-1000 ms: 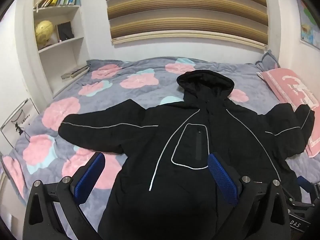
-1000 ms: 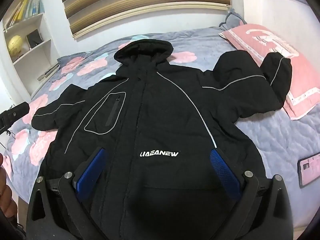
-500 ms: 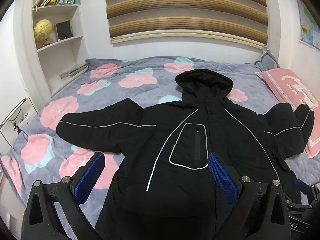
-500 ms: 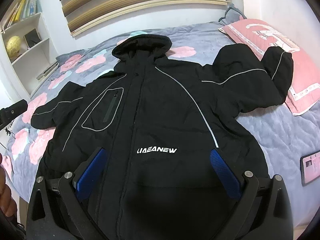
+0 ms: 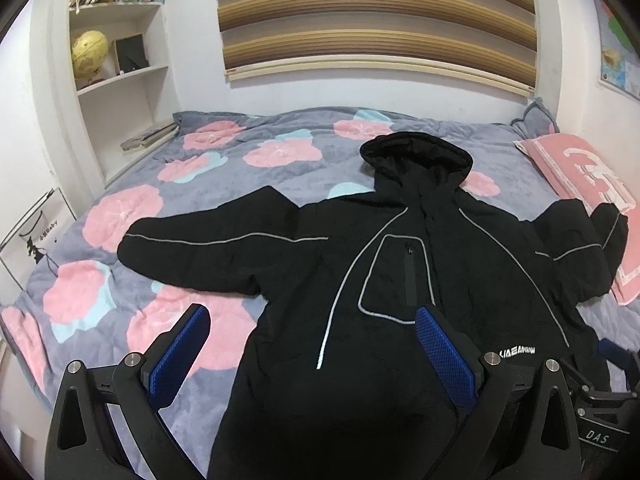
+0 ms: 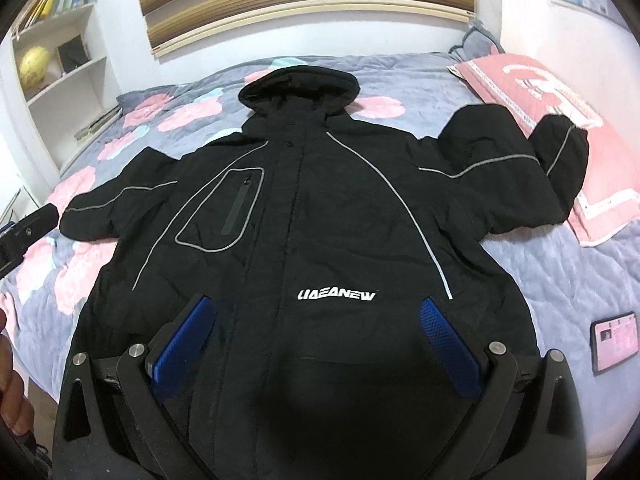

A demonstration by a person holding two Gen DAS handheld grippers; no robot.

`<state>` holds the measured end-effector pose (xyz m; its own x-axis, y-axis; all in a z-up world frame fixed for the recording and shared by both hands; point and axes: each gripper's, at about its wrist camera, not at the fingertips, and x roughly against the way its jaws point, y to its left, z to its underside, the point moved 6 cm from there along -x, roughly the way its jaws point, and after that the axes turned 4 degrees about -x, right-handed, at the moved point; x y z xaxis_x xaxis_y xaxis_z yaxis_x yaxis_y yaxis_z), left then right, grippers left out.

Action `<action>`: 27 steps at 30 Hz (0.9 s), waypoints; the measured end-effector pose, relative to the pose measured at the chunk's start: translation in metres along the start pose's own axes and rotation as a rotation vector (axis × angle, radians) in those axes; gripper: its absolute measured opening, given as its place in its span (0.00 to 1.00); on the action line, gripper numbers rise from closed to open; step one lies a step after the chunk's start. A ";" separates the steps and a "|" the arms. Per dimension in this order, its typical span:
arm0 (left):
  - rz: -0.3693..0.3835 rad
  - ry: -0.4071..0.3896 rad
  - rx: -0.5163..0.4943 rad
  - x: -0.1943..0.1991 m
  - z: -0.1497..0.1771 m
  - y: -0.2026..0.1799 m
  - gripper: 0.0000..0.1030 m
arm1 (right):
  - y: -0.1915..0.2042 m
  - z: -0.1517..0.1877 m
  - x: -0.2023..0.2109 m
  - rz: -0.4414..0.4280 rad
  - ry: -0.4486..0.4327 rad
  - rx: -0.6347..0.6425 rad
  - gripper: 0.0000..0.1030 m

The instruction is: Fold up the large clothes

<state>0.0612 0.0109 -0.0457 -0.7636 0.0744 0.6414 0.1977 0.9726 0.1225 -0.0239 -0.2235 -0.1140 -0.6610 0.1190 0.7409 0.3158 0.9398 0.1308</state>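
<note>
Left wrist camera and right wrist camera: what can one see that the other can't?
Only the left wrist view shows the black-and-white poster leaning by the bed, and the left gripper, open.

Only the right wrist view shows the pink tablet lying on the blanket, and the right gripper, open too.

Both show the black jacket spread flat with sleeves out, the flowery blanket, the pink pillow under one sleeve cuff, the yellow globe on the shelf, and the striped blinds.
</note>
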 end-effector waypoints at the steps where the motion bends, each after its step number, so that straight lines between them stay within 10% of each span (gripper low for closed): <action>1: -0.001 -0.001 0.002 0.001 0.002 0.003 0.99 | 0.002 0.000 0.001 0.004 0.000 0.008 1.00; 27: 0.060 0.008 0.096 0.013 0.049 0.081 0.99 | 0.096 0.017 0.043 0.081 -0.048 0.193 1.00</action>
<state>0.0372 0.1015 -0.0652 -0.7470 0.1319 0.6516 0.1832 0.9830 0.0110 -0.0335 -0.1228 -0.0806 -0.6722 0.2072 0.7107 0.2358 0.9700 -0.0598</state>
